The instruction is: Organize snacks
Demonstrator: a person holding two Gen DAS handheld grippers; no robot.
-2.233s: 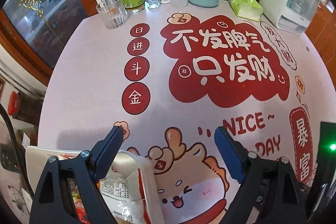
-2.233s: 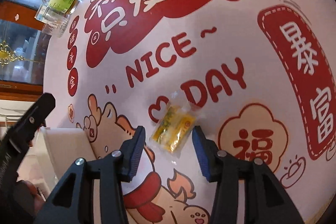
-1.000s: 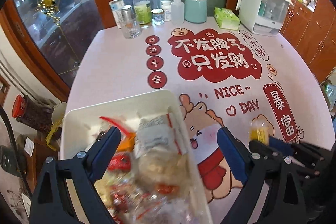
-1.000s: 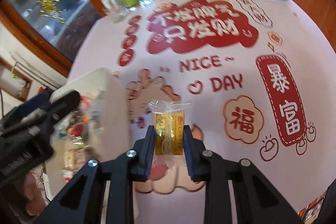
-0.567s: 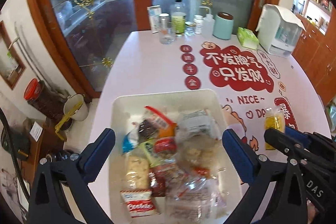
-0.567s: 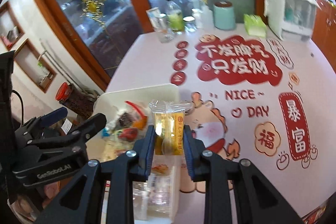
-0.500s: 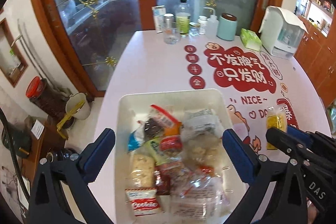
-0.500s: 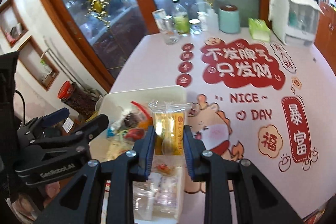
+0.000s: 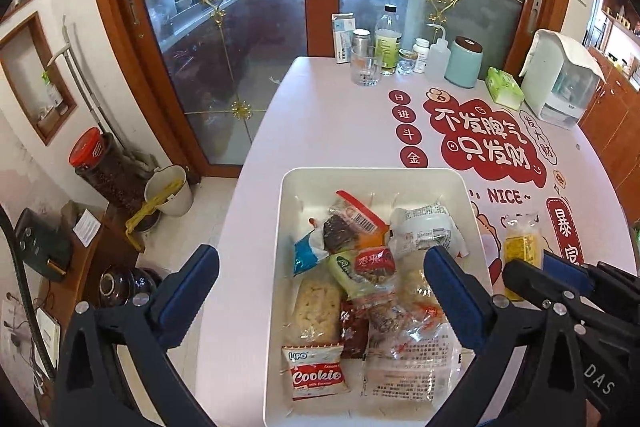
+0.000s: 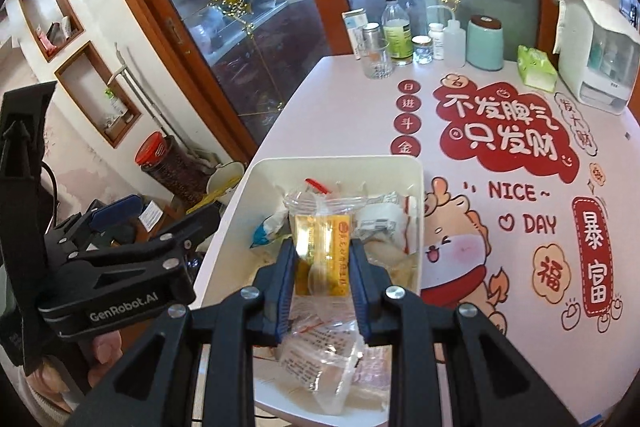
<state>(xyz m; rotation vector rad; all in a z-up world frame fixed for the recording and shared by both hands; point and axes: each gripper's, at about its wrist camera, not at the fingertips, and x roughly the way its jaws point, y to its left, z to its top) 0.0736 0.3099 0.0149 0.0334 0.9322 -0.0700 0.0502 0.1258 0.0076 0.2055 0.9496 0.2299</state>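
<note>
A white tray [image 9: 472, 211] full of several snack packets, among them a Cookie pack [image 9: 316, 373], sits on the table's left side; it also shows in the right wrist view [image 10: 418, 187]. My right gripper [image 10: 323, 247] is shut on a yellow snack packet [image 10: 324, 247] in clear wrap and holds it above the tray. From the left wrist view this packet [image 9: 522, 247] hangs over the tray's right edge. My left gripper [image 9: 320, 267] is open and empty, high above the tray's left side.
The table wears a white cloth with red print [image 10: 504, 131]. At its far edge stand a glass [image 9: 365, 71], bottles [image 9: 387, 43], a teal jar [image 9: 464, 63], a green tissue pack [image 9: 504, 87] and a white dispenser [image 9: 560, 83]. Floor clutter with a red-lidded jar [image 9: 96, 163] lies left.
My right gripper closed on the yellow packet on the table, lifted it and carried it left over the tray. My left gripper rose, bringing the whole tray into view.
</note>
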